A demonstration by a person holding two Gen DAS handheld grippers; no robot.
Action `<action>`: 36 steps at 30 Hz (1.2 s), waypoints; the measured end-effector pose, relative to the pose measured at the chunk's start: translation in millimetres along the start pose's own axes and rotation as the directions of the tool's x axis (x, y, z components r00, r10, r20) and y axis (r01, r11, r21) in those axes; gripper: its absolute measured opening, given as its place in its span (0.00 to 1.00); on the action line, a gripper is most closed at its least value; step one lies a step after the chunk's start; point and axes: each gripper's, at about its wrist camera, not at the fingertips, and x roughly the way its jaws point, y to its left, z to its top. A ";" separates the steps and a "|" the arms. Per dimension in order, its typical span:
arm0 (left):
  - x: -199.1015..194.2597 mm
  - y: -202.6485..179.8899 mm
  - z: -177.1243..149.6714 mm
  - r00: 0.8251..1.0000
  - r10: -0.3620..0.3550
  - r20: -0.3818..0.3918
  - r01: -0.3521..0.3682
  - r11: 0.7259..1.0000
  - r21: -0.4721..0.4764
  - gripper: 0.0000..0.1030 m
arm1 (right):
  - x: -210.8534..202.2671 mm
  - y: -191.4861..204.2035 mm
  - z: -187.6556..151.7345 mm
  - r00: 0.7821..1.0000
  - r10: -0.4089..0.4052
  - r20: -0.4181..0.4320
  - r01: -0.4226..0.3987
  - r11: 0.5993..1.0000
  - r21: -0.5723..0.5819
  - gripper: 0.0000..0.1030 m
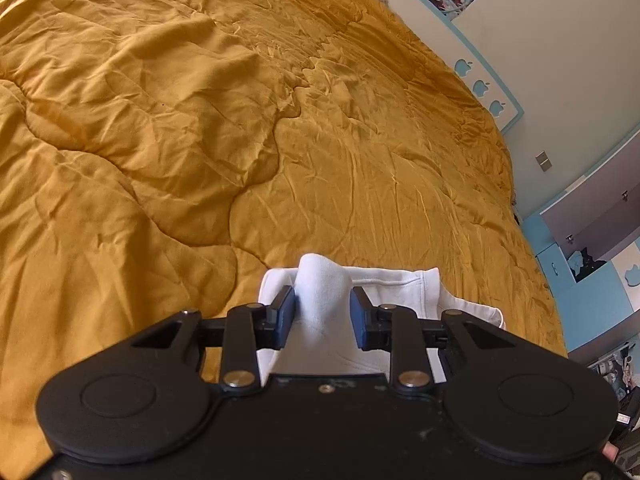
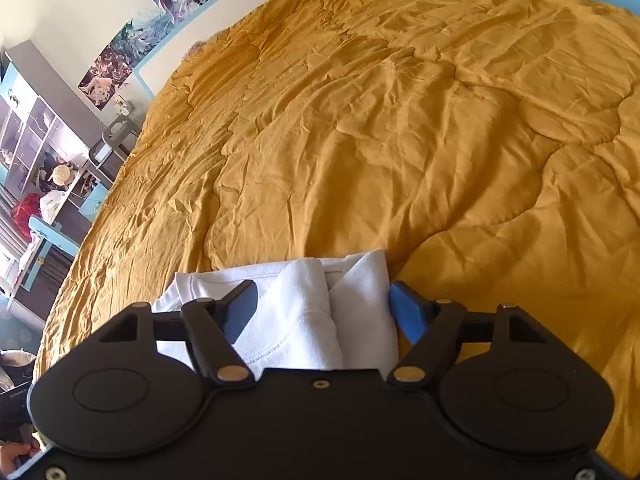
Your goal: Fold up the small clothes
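Left wrist view: my left gripper (image 1: 322, 312) is clenched on a raised bunch of the white garment (image 1: 394, 288). Both blue pads (image 1: 285, 318) press into the cloth from either side, and the bunch stands up between them in a rounded peak. The rest of the garment lies flat on the mustard quilt (image 1: 200, 120) just beyond my fingers, with a hemmed edge running off to the right.

Right wrist view: my right gripper (image 2: 326, 310) stands wide, with folded layers of the white garment (image 2: 296, 312) filling the span between the blue pads (image 2: 408, 314). The right pad lies against the edge of the cloth. The left pad rests on top of it. I cannot tell whether the pads are pressing.

Beyond the garment, the mustard quilt (image 2: 380, 140) covers the whole bed, heavily creased. Posters (image 2: 132, 40) hang on the far wall, and shelves (image 2: 36, 140) stand to the left of the bed.
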 end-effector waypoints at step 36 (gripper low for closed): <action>7.5 3.0 -1.4 0.999 0.021 0.041 -0.021 1.000 0.003 0.08 | 3.0 4.3 10.8 1.000 -0.018 -0.003 0.018 1.000 0.006 0.11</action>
